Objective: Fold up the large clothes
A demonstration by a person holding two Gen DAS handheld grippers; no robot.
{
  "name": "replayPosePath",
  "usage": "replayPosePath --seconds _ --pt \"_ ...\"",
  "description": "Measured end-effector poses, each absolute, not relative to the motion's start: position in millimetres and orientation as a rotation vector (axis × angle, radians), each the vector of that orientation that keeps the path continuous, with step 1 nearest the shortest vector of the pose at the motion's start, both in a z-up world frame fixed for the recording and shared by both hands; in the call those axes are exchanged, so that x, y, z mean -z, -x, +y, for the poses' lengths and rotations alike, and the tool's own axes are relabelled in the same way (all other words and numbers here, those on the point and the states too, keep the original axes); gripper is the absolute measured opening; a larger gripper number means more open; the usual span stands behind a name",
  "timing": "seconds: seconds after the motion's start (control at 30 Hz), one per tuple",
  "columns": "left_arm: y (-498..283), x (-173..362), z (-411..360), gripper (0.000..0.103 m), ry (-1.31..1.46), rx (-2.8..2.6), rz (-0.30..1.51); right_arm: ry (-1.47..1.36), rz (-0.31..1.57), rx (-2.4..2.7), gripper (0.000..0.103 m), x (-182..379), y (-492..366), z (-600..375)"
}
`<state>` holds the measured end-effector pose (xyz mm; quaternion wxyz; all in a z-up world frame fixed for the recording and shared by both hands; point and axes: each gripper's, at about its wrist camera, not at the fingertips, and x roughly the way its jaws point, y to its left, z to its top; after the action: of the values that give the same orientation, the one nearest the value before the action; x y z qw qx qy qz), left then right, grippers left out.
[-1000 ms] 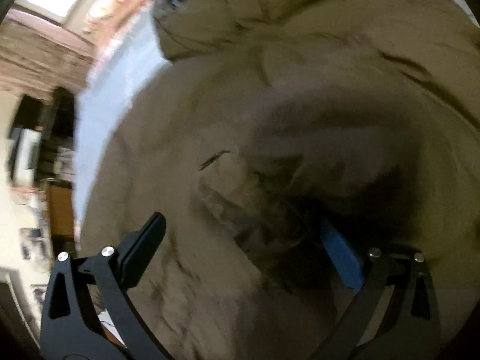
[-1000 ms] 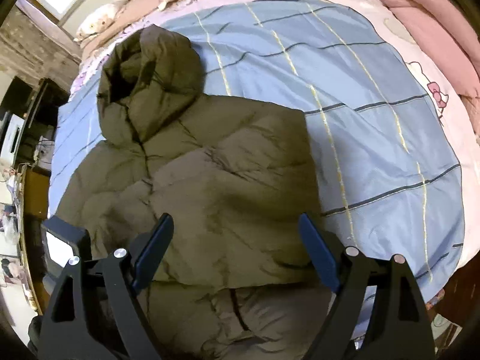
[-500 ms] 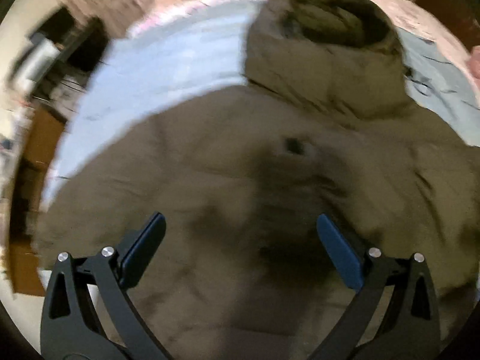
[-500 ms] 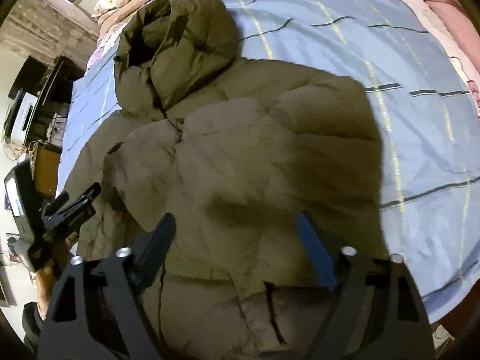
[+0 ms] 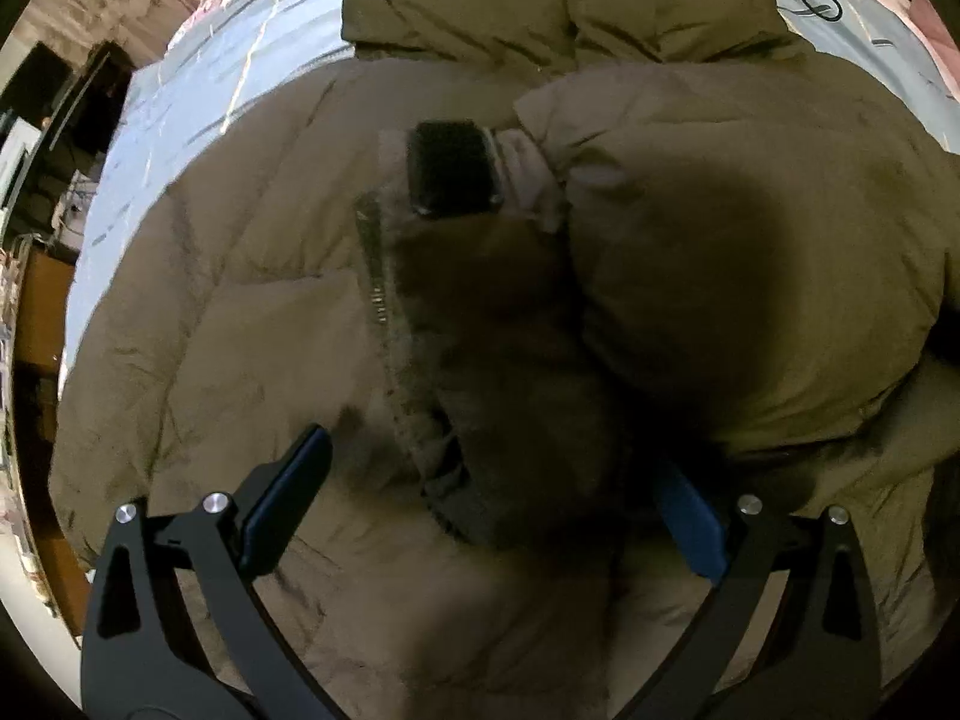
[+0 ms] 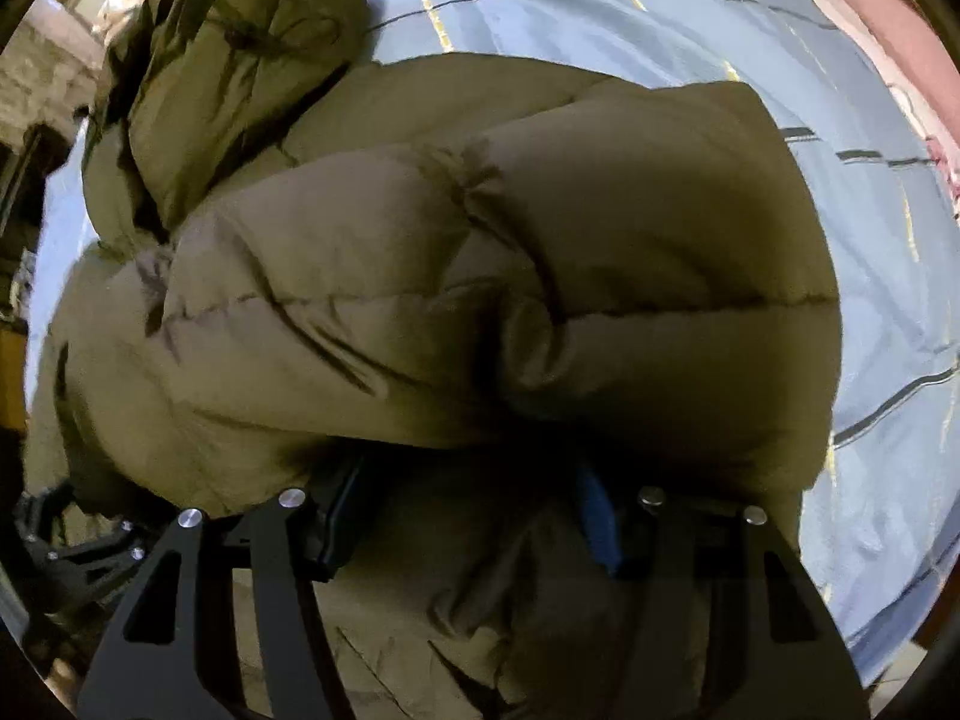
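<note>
Olive puffer jacket point(image 6: 456, 276) on the bed point(image 6: 870, 276): right claw point(image 6: 474, 516) is closing around a padded fold, seemingly mid-grab. Left claw point(image 5: 486, 516) hovers spread; next, a firm pinch before lifting.

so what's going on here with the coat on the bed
A person with a claw in each hand is folding a puffy olive coat spread on a bed with a blue checked sheet. The right claw is pressed down into a thick fold near the coat's lower part, its jaws closing with padding between them. The left claw hangs open over the zipper at the coat's front, holding nothing. The hood lies at the far end.
</note>
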<state>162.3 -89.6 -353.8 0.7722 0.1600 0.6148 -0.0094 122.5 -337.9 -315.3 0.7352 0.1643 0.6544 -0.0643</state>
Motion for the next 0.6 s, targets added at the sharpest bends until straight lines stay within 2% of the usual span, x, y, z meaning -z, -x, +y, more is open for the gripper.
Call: replayPosePath --seconds 0.1,0.2,0.33,0.4,0.5,0.6 --pt "-156.1 348.3 -77.8 0.101 -0.339 0.010 1.325 -0.297 1.450 0.116 0.062 284.4 -112.2 -322.8" --pt "-169.8 351.4 -66.6 0.101 -0.306 0.011 1.347 -0.086 1.390 0.151 0.062 262.4 -95.8 -303.4" --pt "-174.3 353.6 -62.1 0.101 -0.317 0.015 1.349 -0.063 1.525 0.145 0.063 314.2 -95.8 -304.3" --pt "-168.0 350.3 -69.5 0.101 -0.324 0.019 1.349 -0.056 1.543 0.144 0.070 328.6 -99.5 -308.2" --pt "-165.1 337.1 -56.1 0.101 -0.313 0.027 1.342 -0.026 1.536 0.139 0.070 322.5 -104.7 -304.8" --pt "-163.4 306.8 -16.7 0.101 -0.142 0.028 1.316 -0.011 1.513 0.120 0.072 309.1 -100.6 -298.9"
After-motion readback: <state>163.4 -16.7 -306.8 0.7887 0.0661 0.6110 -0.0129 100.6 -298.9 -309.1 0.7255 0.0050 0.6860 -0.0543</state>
